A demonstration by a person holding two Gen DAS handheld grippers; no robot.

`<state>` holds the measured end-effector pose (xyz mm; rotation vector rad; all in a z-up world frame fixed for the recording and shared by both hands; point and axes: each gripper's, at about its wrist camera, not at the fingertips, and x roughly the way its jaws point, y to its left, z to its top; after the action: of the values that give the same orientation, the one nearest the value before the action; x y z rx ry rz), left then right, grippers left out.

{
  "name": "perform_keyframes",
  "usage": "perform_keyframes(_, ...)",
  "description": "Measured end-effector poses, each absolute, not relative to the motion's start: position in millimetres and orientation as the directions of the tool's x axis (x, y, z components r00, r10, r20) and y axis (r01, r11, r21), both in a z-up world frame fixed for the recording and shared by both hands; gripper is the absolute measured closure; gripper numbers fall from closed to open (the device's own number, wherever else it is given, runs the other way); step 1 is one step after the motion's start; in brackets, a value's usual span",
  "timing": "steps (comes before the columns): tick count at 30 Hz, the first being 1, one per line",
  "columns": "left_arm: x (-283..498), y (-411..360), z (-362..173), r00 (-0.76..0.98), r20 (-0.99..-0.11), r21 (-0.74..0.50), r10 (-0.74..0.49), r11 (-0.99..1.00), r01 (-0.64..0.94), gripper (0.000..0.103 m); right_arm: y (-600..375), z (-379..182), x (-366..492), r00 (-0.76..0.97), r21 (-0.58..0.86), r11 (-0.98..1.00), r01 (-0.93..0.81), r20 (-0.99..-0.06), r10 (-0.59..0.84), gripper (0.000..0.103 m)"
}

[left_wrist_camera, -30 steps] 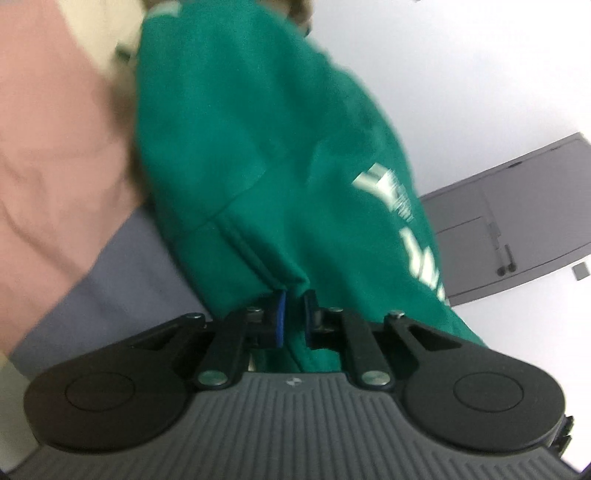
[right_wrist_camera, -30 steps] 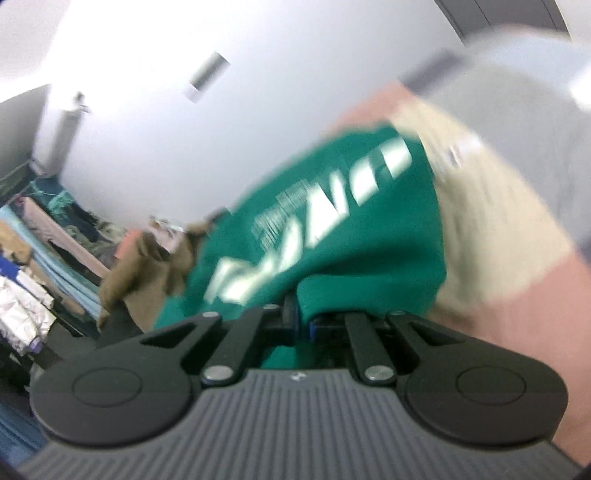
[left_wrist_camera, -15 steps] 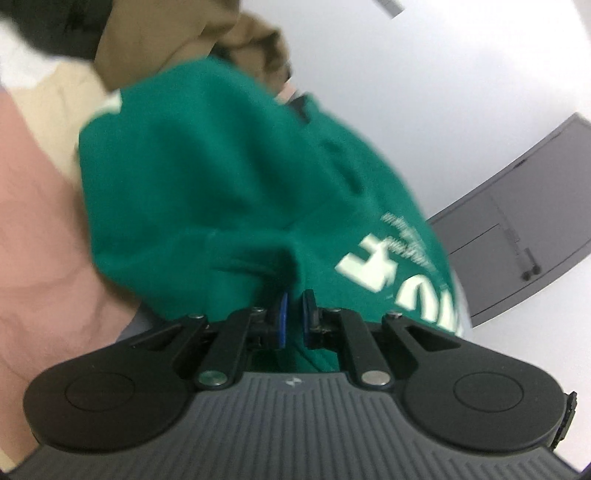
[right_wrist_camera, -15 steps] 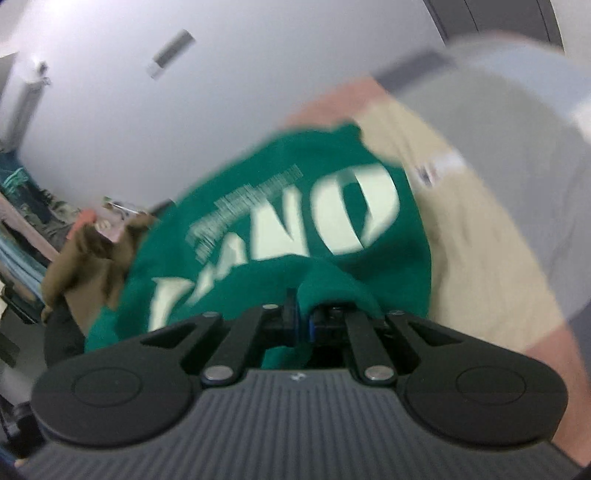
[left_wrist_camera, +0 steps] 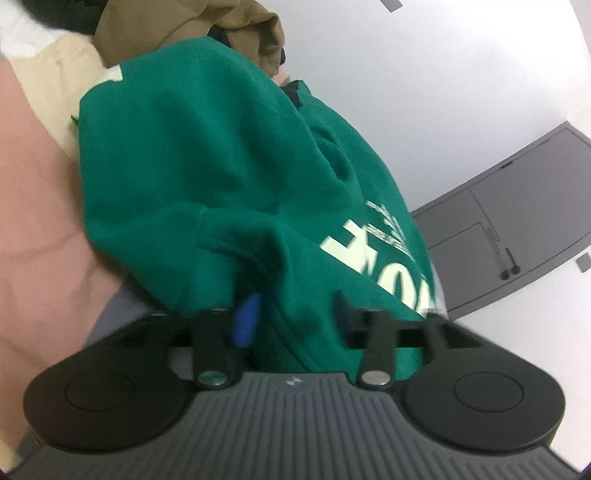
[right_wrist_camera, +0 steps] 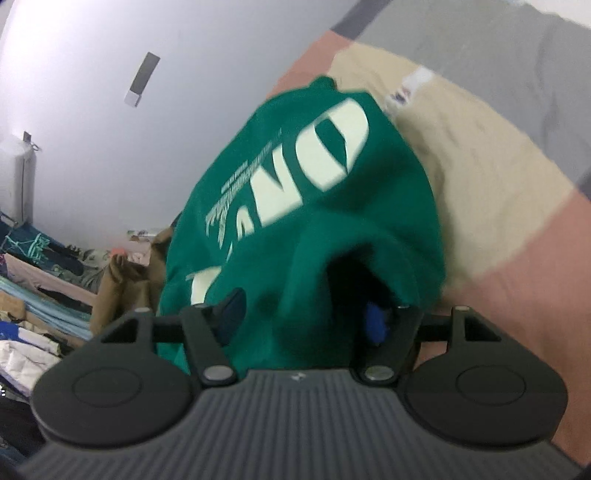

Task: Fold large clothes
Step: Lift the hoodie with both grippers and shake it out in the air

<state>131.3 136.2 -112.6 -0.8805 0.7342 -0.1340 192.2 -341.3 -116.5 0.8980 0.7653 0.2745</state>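
A: Where does the sweatshirt (left_wrist_camera: 207, 177) lie?

B: On the bedspread (left_wrist_camera: 40, 229), bunched and doubled over, with a brown garment (left_wrist_camera: 184, 26) just behind it.

A: And the grippers?

B: Both are opening. The left gripper (left_wrist_camera: 295, 317) has its fingers apart with a fold of green cloth loose between them; the right gripper (right_wrist_camera: 303, 317) is the same, its pads no longer pressing.

A: So this is the release?

B: I judge so. To do it well, let the jaws open fully, then draw straight back along the fingers so no hem snags and drags the fold open. Smooth the lump afterwards.
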Motion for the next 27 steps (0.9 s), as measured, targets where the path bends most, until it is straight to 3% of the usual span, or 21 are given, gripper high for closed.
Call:
perform_keyframes(4,117,129,-117,0.724,-0.517,-0.786,-0.456,0.588,-0.19,0.029,-329,-120,178,0.677,0.766,0.638,0.073,-0.508,0.533,0.034)
perform_keyframes(10,125,113,-140,0.673,-0.522,-0.818,-0.524,0.532,-0.22,0.029,-313,-140,192,0.637,0.755,0.651,0.074,-0.538,0.551,0.034)
perform_keyframes(16,128,112,-136,0.697,-0.393,-0.888,-0.6,0.443,-0.118,0.029,-312,-125,194,0.655,0.839,0.538,-0.075,-0.366,0.661,0.034)
perform_keyframes(22,125,114,-116,0.716,-0.205,-0.942,-0.668,0.332,0.039,0.029,-315,-107,187,0.652,0.865,0.457,-0.207,-0.227,0.723,0.033)
perform_keyframes(27,142,100,-132,0.686,-0.307,-0.913,-0.659,0.407,-0.018,0.03,-311,-114,192,0.645,0.849,0.499,-0.174,-0.285,0.709,0.034)
